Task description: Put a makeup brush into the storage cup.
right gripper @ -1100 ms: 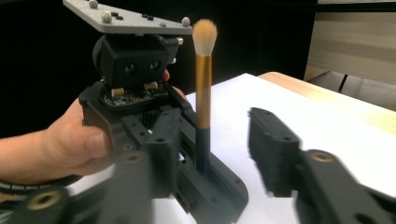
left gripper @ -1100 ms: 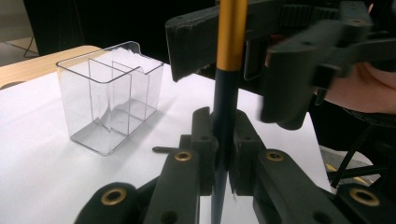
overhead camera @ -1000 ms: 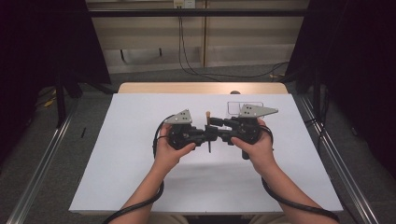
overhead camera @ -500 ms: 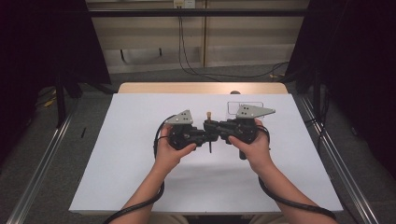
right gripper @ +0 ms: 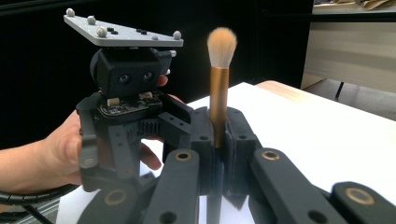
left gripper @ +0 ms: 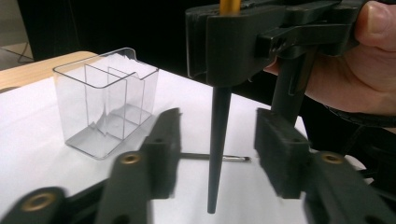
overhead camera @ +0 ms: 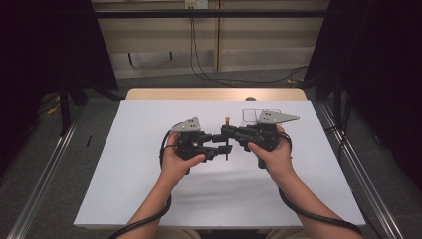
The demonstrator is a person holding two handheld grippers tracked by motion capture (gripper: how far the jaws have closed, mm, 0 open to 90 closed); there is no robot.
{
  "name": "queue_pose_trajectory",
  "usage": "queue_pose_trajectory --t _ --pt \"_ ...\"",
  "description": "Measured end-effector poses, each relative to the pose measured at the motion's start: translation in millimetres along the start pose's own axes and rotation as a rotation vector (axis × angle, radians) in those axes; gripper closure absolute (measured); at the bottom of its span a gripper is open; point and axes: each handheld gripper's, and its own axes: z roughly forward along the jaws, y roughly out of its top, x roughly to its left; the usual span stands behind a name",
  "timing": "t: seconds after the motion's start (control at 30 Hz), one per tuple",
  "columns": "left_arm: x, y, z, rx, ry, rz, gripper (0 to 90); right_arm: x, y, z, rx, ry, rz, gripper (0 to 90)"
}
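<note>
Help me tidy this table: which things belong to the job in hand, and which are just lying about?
In use: makeup brush, clamped upright in the right gripper; left gripper, jaws just opened around its handle.
Lying about: clear divided organizer; thin pencil-like stick.

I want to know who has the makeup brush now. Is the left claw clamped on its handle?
No. In the left gripper view the left claw stands open around the brush handle, gaps either side; the right claw grips it.

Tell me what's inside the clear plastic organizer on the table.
The clear organizer holds nothing visible: its divided compartments look empty, with the white table showing through the walls. The makeup brush is outside it, upright in the right gripper.
</note>
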Motion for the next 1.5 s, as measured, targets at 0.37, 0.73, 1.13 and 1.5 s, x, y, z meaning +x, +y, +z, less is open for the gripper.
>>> queue_pose_trajectory --t 0.37,0.73,1.13,1.5 --pt "1.2 -0.2 -14.1 -0.030 0.029 0.016 17.3 -2.7 -1.5 -4.4 -0.001 -0.010 0.000 84.0" --pt "5.1 -3.2 -29.7 -0.034 0.096 0.033 1.6 -4.5 -2.4 -8.5 -0.001 -0.014 -0.004 84.0" --pt "6.3 -3.3 -58.6 -0.062 0.128 0.062 0.0 -5.1 -2.7 -10.9 -0.007 -0.014 -0.009 84.0" --pt "7.9 -10.7 -83.3 -0.066 0.156 0.080 0.1 -3.8 -1.5 -10.1 -0.003 -0.011 -0.019 83.9"
